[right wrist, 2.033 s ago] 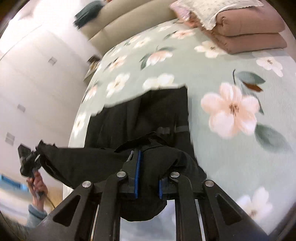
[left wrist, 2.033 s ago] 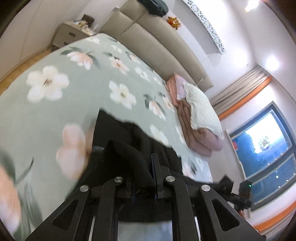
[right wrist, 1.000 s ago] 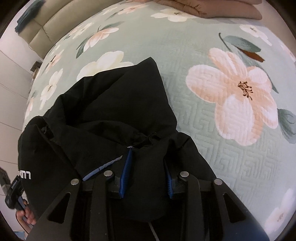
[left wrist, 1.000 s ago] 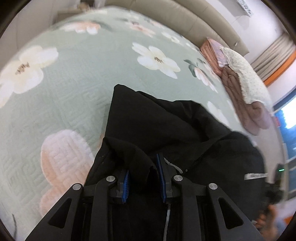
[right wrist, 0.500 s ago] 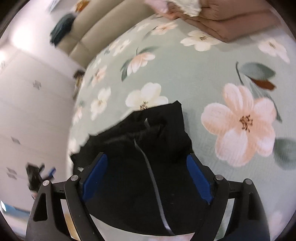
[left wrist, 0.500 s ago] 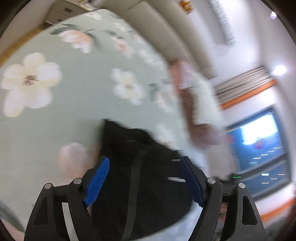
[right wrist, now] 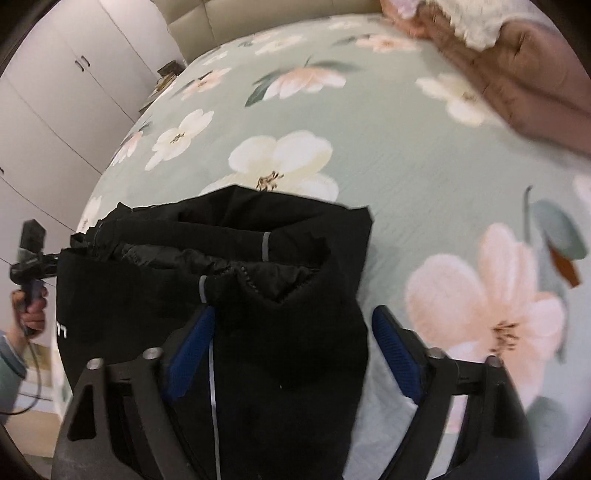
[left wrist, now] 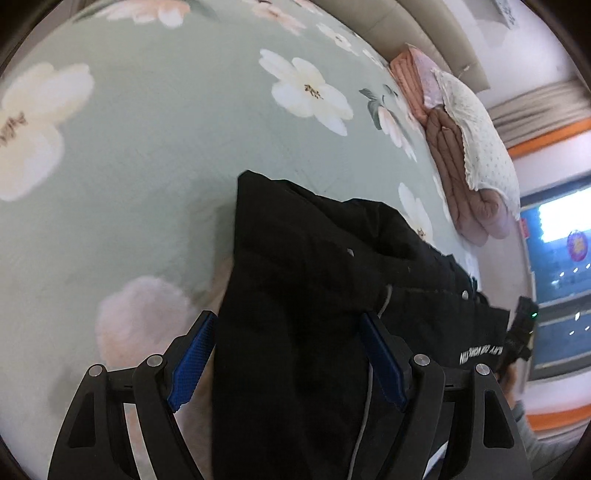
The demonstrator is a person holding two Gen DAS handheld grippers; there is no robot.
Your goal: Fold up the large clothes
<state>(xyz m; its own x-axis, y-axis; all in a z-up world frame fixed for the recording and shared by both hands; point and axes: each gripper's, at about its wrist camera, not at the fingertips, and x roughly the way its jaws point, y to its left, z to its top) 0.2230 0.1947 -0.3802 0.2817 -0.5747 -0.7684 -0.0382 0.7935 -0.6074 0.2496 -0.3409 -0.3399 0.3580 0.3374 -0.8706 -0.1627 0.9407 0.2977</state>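
Observation:
A black jacket (left wrist: 314,266) lies folded on the green flowered bedspread (left wrist: 147,147). It has white lettering near one edge and a thin grey zip line. My left gripper (left wrist: 286,347) is open above the jacket's near left part, its blue pads on either side of the fabric without gripping it. In the right wrist view the same jacket (right wrist: 258,266) lies bunched, lining showing at the fold. My right gripper (right wrist: 293,339) is open above its near right part. The left gripper, held in a hand, shows at the far left of the right wrist view (right wrist: 29,251).
A stack of pink and brown folded quilts with a white pillow (left wrist: 472,147) sits at the far right of the bed. A beige headboard (left wrist: 399,26) runs behind. White cupboards (right wrist: 55,92) and a bedside table stand left of the bed. A window (left wrist: 554,258) is beyond the bed's edge.
Both grippers were shut on the jacket's edges and carried them over the garment onto the bed. They then let go and opened. Now both hover open above the folded jacket.

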